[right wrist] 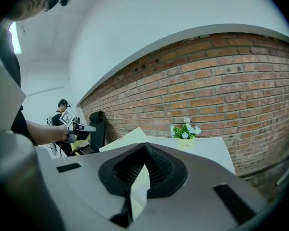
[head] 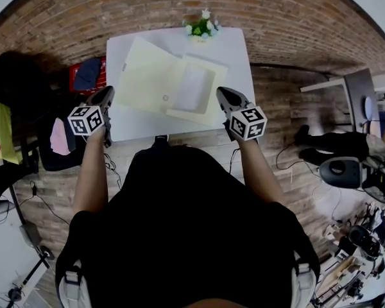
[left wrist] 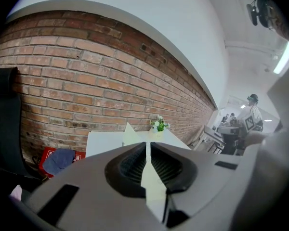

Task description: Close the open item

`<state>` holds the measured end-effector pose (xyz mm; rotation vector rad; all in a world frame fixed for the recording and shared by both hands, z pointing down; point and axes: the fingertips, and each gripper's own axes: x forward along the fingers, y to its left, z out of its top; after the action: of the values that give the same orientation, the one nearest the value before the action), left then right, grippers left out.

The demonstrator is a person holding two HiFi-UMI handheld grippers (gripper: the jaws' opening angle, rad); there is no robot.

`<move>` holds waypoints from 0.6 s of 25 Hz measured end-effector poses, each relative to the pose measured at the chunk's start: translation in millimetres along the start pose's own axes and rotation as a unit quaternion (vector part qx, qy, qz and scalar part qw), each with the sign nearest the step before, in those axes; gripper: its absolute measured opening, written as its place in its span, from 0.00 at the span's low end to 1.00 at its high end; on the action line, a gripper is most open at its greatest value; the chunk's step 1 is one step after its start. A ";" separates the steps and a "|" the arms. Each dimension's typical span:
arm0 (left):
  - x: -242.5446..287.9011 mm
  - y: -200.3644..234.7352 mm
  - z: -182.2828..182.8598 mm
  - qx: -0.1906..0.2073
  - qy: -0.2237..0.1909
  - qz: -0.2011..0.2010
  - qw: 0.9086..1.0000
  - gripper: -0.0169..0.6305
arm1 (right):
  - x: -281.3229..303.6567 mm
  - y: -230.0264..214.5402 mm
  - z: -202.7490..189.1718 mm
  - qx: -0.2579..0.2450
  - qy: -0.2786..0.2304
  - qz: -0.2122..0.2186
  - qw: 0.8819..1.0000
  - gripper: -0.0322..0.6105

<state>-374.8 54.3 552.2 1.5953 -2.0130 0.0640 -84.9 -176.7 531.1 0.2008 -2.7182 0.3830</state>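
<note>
Where the white table meets the brick wall, the cream folder lies spread open across its middle; the left gripper hovers at the near left edge, jaws barely parted, empty; the right gripper hovers beside the folder's right corner, jaws together, empty; a small flower pot stands at the far edge.

I'm in a black short-sleeved top. Left gripper and right gripper: grey shells, black ribbed pads, each with a white cube of black square markers.
</note>
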 end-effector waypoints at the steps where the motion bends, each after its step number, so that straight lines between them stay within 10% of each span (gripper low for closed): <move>1: 1.0 2.8 -3.7 0.000 0.004 0.001 1.000 0.09 | 2.3 1.2 -0.4 0.000 0.002 0.001 1.000 0.08; 15: 11.2 37.6 -57.5 -0.018 0.071 0.010 0.997 0.28 | 27.6 19.9 -2.2 -0.013 0.028 0.014 0.999 0.08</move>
<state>-387.6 76.7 616.9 1.5063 -1.9103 0.1440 -113.1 -159.5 539.2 0.1428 -2.6722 0.3548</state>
